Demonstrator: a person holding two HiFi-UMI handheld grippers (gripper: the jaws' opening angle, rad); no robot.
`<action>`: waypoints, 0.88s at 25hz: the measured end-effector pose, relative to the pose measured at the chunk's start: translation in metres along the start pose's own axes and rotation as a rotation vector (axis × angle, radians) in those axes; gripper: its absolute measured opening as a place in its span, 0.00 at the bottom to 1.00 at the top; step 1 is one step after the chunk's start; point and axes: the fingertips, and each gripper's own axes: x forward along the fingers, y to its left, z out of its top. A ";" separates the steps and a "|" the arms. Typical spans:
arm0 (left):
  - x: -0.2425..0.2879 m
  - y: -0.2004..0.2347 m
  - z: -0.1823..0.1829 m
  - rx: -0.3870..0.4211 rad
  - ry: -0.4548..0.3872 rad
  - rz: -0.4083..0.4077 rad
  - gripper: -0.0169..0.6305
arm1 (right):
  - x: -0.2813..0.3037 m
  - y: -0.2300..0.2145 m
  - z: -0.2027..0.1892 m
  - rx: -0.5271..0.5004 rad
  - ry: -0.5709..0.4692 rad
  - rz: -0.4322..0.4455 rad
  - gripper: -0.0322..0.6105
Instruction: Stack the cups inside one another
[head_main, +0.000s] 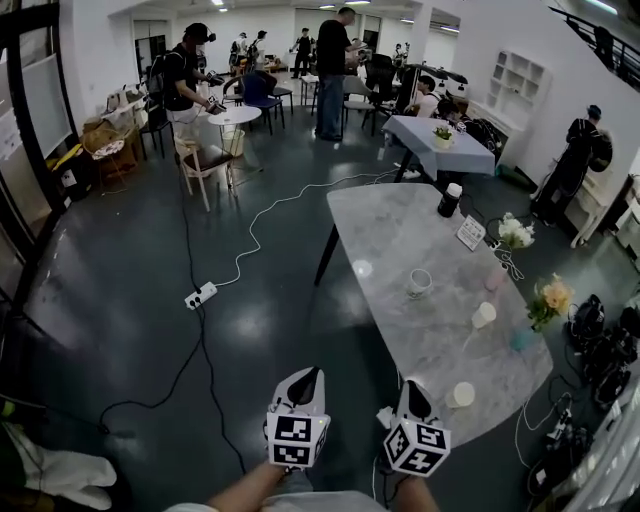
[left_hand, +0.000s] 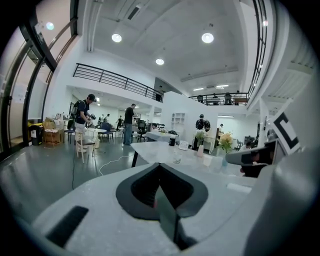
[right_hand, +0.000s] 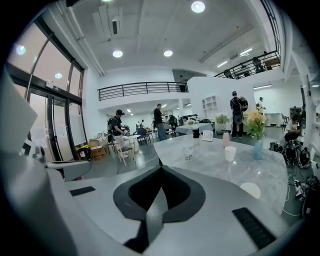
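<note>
Three cups sit apart on the marble surface (head_main: 400, 240), none inside another: a clear glass cup (head_main: 419, 284) toward the middle, a white cup (head_main: 484, 315) to its right near the blue vase (head_main: 521, 339) of yellow flowers (head_main: 553, 296), and a second white cup (head_main: 461, 394) close to the near end. All three lie ahead of both pairs of jaws and well apart from them, and nothing stands between either pair.

The right gripper (head_main: 412, 384) hangs at the surface's near end with its jaws clenched together and empty. In the right gripper view the second white cup shows low to the right of the jaws, with the glass cup and the other white cup beyond them. The left gripper (head_main: 307, 373) is just beside it, over the dark floor (head_main: 120, 300) to the left of the surface — jaws likewise pressed together on nothing.

Farther along the surface stand a pink vessel (head_main: 496, 278), a small sign card (head_main: 470, 232), a black cup with a white lid (head_main: 450, 200) and white flowers (head_main: 515, 232). A power strip (head_main: 200, 295) with a white cable lies on the floor.
</note>
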 end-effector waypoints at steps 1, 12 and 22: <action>0.004 0.003 -0.002 0.001 0.007 -0.009 0.02 | 0.003 0.000 -0.001 0.006 0.002 -0.010 0.06; 0.058 0.002 -0.011 0.015 0.077 -0.131 0.02 | 0.030 -0.034 -0.003 0.088 0.005 -0.159 0.06; 0.156 -0.012 0.007 0.077 0.095 -0.221 0.02 | 0.095 -0.099 0.005 0.196 -0.002 -0.288 0.06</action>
